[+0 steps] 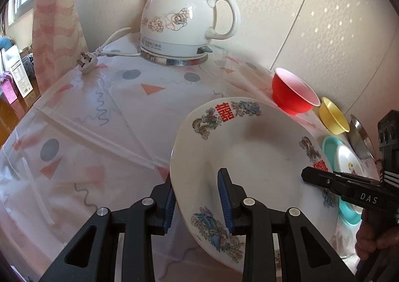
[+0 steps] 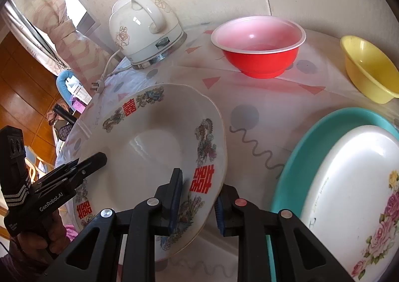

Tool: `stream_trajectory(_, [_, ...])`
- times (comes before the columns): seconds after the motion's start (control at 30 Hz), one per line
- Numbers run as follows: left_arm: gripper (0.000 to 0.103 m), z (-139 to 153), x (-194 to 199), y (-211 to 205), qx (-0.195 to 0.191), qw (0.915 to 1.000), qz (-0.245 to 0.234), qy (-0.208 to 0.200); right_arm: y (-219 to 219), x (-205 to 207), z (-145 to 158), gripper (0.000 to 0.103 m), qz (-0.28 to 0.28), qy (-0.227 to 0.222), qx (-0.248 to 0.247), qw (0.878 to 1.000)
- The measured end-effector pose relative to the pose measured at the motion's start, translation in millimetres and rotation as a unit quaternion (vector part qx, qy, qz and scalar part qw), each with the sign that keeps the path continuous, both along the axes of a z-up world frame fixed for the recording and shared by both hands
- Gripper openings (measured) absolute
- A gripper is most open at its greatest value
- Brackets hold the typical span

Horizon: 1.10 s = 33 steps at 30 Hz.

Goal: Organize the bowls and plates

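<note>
A white deep plate with red characters and dragon prints (image 1: 251,154) (image 2: 152,147) is held tilted above the table. My left gripper (image 1: 198,199) straddles its left rim, one finger inside and one outside, with a wide gap between the pads. My right gripper (image 2: 198,201) straddles its right rim the same way. A red bowl (image 2: 259,45) (image 1: 291,92) and a yellow bowl (image 2: 369,67) (image 1: 333,116) stand at the back. A white rose plate (image 2: 354,194) lies on a teal plate (image 2: 316,132) at the right.
A white ceramic kettle (image 1: 184,25) (image 2: 142,30) on a metal base stands at the back, its cord and plug (image 1: 86,62) on the patterned tablecloth (image 1: 104,127). A metal dish (image 1: 360,137) leans near the yellow bowl. The wall is close behind.
</note>
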<state>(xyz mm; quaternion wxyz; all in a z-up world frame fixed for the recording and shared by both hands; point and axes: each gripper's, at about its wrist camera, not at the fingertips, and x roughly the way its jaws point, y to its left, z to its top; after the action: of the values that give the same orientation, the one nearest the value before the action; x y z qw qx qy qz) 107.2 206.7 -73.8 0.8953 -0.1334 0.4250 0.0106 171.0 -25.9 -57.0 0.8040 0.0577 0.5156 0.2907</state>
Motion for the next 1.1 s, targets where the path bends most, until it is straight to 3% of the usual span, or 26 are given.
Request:
stream_trajectory(0.37, [0.031,5,-16,-9,0.001,0.9999,-0.011,-0.012,-9,-15,6,0.023,0.005,-0.011,-0.001,1.0])
stream_trajectory(0.8, [0.032,-10,-22,-23,0.012,0.9994,-0.031,0.001,-17,-21,-5,0.025,-0.002,0.008,-0.007,1.0])
stream_trajectory(1.1, [0.035,-6,-24,-28,0.006,0.9993,-0.036,-0.001,-23,-30,3,0.024,0.005,-0.009,-0.005,1.0])
